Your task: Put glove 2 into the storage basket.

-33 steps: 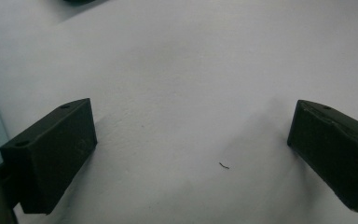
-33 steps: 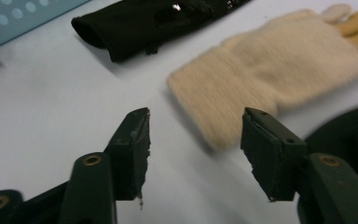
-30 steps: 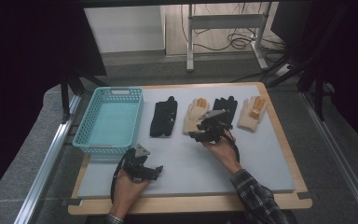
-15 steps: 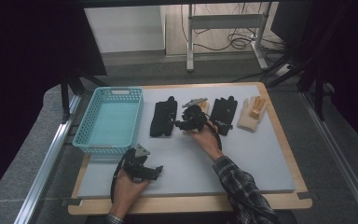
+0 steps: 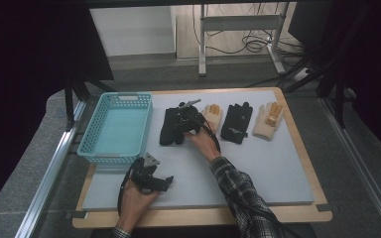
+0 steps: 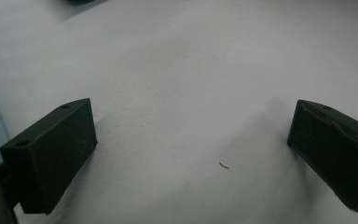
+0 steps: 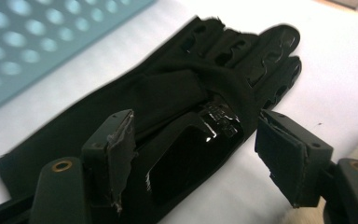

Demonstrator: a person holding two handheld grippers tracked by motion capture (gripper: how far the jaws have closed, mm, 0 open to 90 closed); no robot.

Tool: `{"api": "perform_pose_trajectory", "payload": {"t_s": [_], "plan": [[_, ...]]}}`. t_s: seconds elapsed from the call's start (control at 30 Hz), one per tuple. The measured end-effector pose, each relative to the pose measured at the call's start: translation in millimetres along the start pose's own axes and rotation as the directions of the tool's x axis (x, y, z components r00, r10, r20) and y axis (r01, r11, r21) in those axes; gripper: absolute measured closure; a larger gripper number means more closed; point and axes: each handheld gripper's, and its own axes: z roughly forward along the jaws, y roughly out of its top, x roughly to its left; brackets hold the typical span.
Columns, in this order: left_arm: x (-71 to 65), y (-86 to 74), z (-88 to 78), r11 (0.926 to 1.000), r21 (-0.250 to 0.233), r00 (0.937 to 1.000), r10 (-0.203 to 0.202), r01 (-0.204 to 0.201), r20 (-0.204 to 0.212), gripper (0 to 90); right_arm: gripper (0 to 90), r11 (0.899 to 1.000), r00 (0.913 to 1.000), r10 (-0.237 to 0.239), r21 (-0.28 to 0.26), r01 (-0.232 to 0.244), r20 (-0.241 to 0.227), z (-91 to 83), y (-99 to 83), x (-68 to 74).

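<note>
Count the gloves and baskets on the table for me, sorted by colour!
Black gloves: 2
Cream gloves: 2
Turquoise basket: 1
Total: 5

We see a grey table (image 5: 278,163) carrying a blue basket (image 5: 116,128) left of the right gripper (image 5: 186,120). A black glove (image 5: 171,126) lies under it; tan glove (image 5: 212,115), second black glove (image 5: 236,122) and another tan glove (image 5: 269,120) lie to its right.
</note>
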Motion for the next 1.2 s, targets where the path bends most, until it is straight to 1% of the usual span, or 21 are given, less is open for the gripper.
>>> {"api": "perform_pose_trajectory", "payload": {"t_s": [0.03,0.1,0.13,0.2,0.23,0.27,0.3,0.33,0.4,0.47,0.5,0.53,0.57,0.6,0.67,0.77,0.8,0.9,0.93,1.07,1.2], "plan": [[0.0,0.0,0.0,1.0000,0.000,1.0000,0.000,0.000,0.000,1.3,28.8,1.000,0.9998,-0.011,0.022,0.011,0.017,5.3,-0.2,0.3],[0.0,0.0,0.0,1.0000,0.000,1.0000,0.000,0.000,0.000,1.3,29.8,0.998,0.9990,-0.031,0.059,0.029,0.031,12.5,-1.4,1.9],[0.0,0.0,0.0,1.0000,0.000,1.0000,0.000,0.000,0.000,1.3,33.7,0.998,0.9994,-0.021,0.055,0.020,0.026,13.7,-1.8,1.8],[0.0,0.0,0.1,1.0000,0.000,1.0000,0.000,0.000,-0.001,1.3,40.2,0.998,0.9998,0.018,0.064,-0.017,-0.012,14.0,-1.8,-0.9],[0.0,0.0,0.0,1.0000,0.000,1.0000,0.000,0.000,0.000,1.3,44.0,0.997,0.9995,0.025,0.067,-0.024,-0.020,13.6,-1.8,-1.4],[-0.1,0.0,0.1,1.0000,0.000,1.0000,0.000,0.000,-0.001,1.3,50.6,0.997,0.9990,0.034,0.071,-0.032,-0.029,12.5,-1.9,-1.7],[-0.1,0.0,0.1,1.0000,0.000,1.0000,0.000,0.000,-0.001,1.3,62.4,0.996,0.9985,0.037,0.078,-0.034,-0.041,11.3,-2.1,-2.2],[-0.1,0.0,0.1,1.0000,0.000,1.0000,0.000,0.000,-0.001,1.3,70.1,0.996,0.9977,0.039,0.080,-0.034,-0.055,10.4,-2.5,-2.6],[-0.1,0.0,0.1,1.0000,0.000,1.0000,0.000,0.000,-0.001,1.3,80.1,0.995,0.9959,0.052,0.083,-0.046,-0.074,8.5,-2.7,-4.4],[0.0,0.0,0.1,1.0000,0.000,1.0000,0.000,0.000,0.000,1.3,81.8,0.995,0.9949,0.060,0.085,-0.053,-0.081,7.0,-2.1,-5.0],[0.0,0.0,0.1,1.0000,0.000,1.0000,0.000,0.000,-0.001,1.3,82.3,0.996,0.9961,0.045,0.080,-0.039,-0.075,4.5,-1.0,-4.2],[0.0,0.0,0.1,1.0000,0.000,1.0000,0.000,0.000,0.000,1.3,82.5,0.998,0.9968,0.028,0.061,-0.023,-0.075,-1.3,0.8,-2.7],[0.0,0.0,0.1,1.0000,0.000,1.0000,0.000,0.000,0.000,1.3,82.5,0.998,0.9968,0.028,0.061,-0.023,-0.075,-1.3,0.8,-2.7],[0.0,0.0,0.1,1.0000,0.000,1.0000,0.000,0.000,0.000,1.3,82.5,0.999,0.9966,0.023,0.046,-0.019,-0.079,-5.6,2.2,-2.0],[0.0,0.0,0.1,1.0000,0.000,1.0000,0.001,-0.001,-0.001,1.3,82.5,0.999,0.9955,0.023,0.026,-0.021,-0.092,-15.8,5.3,-0.8],[0.0,0.0,0.0,1.0000,0.001,1.0000,0.001,-0.001,-0.001,1.3,82.5,1.000,0.9949,0.008,-0.001,-0.009,-0.101,-33.2,8.5,1.1],[0.0,0.0,0.0,1.0000,0.001,1.0000,0.001,-0.001,-0.001,1.3,82.4,1.000,0.9933,0.009,-0.013,-0.010,-0.115,-40.8,9.0,1.4],[0.0,-0.1,0.1,1.0000,0.001,1.0000,0.001,-0.001,-0.001,1.3,82.4,0.999,0.9906,0.007,-0.038,-0.012,-0.137,-58.0,8.4,2.4],[0.1,0.0,0.0,1.0000,0.002,1.0000,0.001,-0.001,-0.001,1.3,82.4,0.999,0.9893,0.001,-0.050,-0.009,-0.146,-64.2,7.7,2.1],[0.1,0.0,0.1,1.0000,0.001,1.0000,0.002,-0.002,-0.001,1.3,82.4,0.997,0.9833,0.007,-0.075,-0.021,-0.182,-89.7,0.4,2.8],[0.0,-0.1,0.2,1.0000,0.000,1.0000,0.001,-0.001,-0.001,1.3,81.9,0.996,0.9766,0.001,-0.091,-0.021,-0.215,-114.3,-16.3,5.5]]}}
